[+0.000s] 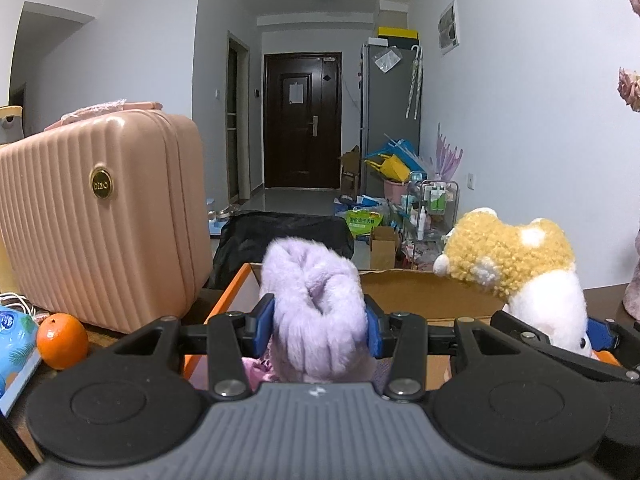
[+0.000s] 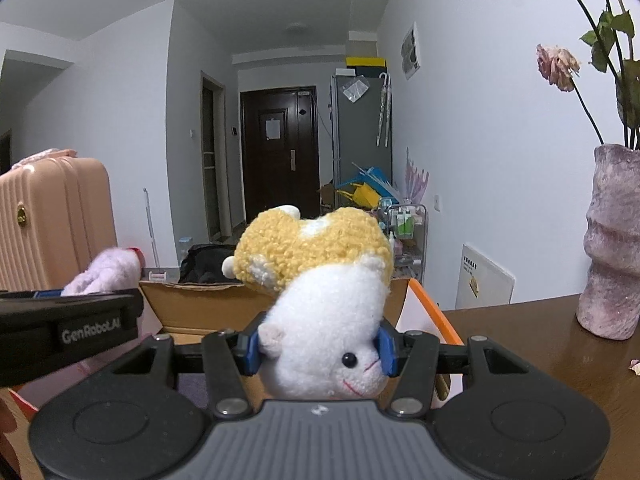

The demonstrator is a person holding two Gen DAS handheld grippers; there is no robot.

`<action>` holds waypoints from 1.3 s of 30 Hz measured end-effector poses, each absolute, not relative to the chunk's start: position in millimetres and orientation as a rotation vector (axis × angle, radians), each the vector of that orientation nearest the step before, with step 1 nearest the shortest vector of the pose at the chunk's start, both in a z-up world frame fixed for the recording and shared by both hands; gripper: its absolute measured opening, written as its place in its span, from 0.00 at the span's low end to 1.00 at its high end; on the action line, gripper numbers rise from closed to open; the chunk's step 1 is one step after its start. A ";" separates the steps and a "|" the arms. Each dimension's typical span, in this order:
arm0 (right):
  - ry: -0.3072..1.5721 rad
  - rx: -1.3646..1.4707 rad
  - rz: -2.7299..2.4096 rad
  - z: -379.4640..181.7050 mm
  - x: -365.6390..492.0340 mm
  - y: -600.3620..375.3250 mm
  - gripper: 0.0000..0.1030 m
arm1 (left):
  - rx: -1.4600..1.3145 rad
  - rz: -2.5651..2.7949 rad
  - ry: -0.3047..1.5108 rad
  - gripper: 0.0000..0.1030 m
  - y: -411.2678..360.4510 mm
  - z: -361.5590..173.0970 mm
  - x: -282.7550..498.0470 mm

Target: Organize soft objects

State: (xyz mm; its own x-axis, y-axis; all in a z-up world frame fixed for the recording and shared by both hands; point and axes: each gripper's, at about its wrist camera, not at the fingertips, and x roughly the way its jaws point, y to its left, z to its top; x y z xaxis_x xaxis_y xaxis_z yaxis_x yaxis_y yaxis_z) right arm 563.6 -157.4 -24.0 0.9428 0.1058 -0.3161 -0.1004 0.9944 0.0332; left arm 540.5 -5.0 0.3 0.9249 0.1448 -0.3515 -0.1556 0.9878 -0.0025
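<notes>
Box: open brown cardboard box with orange-edged flaps (image 1: 424, 296) is sitting on the dark wooden counter (image 2: 532, 344); something pink is showing inside.
Left claw (image 1: 320, 326): is clamping the fluffy lilac plush toy (image 1: 316, 304) above the box.
Right claw (image 2: 322, 350): is squeezing the white-and-yellow curly plush animal (image 2: 320, 300), upside down, over the box.
Vase: mottled purple vase (image 2: 612, 240) is holding wilted pink flowers (image 2: 558, 66).

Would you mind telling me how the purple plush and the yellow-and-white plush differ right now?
The purple plush is one colour with long silky fur; the yellow-and-white plush is two-toned and curly on top. The yellow-and-white plush shows a face, hanging head-down; the purple plush shows none. Each is pinched between blue fingers above the cardboard box.
</notes>
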 end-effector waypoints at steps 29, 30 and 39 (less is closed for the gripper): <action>0.361 0.084 0.065 -27.3 571.6 -172.5 1.00 | -0.036 0.229 0.244 1.00 -2.2 4.1 526.6; 0.358 0.087 0.062 -26.8 570.9 -173.6 1.00 | -0.040 0.227 0.247 1.00 -1.5 4.3 527.0; 0.349 0.102 0.061 -19.0 564.4 -181.6 1.00 | -0.054 0.234 0.243 1.00 2.5 7.3 521.7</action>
